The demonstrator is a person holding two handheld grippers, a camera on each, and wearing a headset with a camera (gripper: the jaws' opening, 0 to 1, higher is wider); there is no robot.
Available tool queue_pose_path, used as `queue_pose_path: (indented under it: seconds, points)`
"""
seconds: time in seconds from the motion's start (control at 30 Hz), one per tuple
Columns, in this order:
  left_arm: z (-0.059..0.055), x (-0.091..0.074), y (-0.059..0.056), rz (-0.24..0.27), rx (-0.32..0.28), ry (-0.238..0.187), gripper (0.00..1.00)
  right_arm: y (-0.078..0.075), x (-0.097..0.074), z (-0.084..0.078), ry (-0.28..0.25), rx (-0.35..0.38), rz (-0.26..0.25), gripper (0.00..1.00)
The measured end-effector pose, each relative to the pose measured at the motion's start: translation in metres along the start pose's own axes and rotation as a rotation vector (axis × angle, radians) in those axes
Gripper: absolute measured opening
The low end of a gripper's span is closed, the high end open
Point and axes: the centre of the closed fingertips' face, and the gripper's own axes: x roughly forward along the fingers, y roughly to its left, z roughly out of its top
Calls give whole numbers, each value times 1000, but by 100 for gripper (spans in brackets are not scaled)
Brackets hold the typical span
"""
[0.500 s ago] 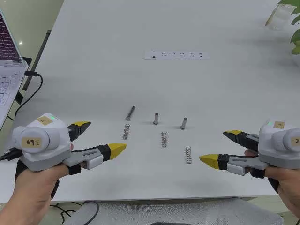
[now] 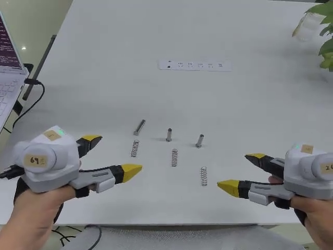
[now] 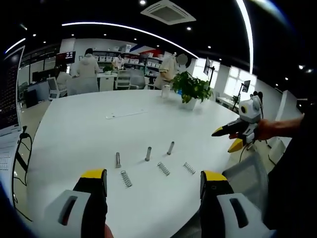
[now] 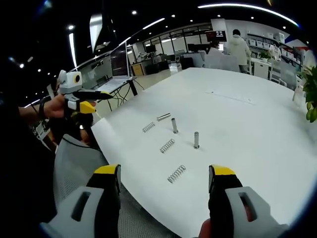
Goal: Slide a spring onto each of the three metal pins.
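Both tools open and empty, three springs waiting in front of three pins

At the far left edge a laptop (image 2: 4, 67) sits off the work area, well apart from the parts. The left tool (image 2: 115, 154) hovers over the near left of the bench (image 2: 104, 78), its yellow-tipped jaws spread wide and holding nothing; I judge it is held back so the parts stay in plain sight before a first pick. The parts lie in two rows, likely set out so each spring pairs with the pin just behind it. The left pin (image 2: 139, 127) lies on its side, slanted, with the left spring (image 2: 135, 148) just in front of it. The middle pin (image 2: 169, 135) stands upright, a short grey metal post, and the middle spring (image 2: 174, 157) lies near its foot, a thin silver coil. The right pin (image 2: 200, 140) stands upright too, and the right spring (image 2: 203, 176) lies a little nearer the person, apart from it. No spring is on any pin, so the task is at its start. The right tool (image 2: 238, 170) hovers at the near right, jaws likewise released and empty, tips aimed toward the right spring, which looks the easiest first grab. The lying pin will probably need standing up, or holding by one tool while the other threads the coil
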Motion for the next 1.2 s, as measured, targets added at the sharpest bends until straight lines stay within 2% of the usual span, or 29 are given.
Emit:
queue_pose_path:
  seconds: [0.17, 0.27, 0.7, 1.2]
  points:
    - [-1, -6, 4, 2, 9, 4, 74, 4, 7, -1, 26, -28, 8, 71]
    - [-6, -5, 11, 13, -2, 13, 74, 5, 9, 1, 24, -33, 13, 71]
    - [-5, -3, 6, 8, -10, 9, 73, 3, 6, 6, 8, -33, 6, 71]
    - [-9, -5, 5, 9, -24, 8, 73, 8, 5, 2, -4, -12, 21, 75]
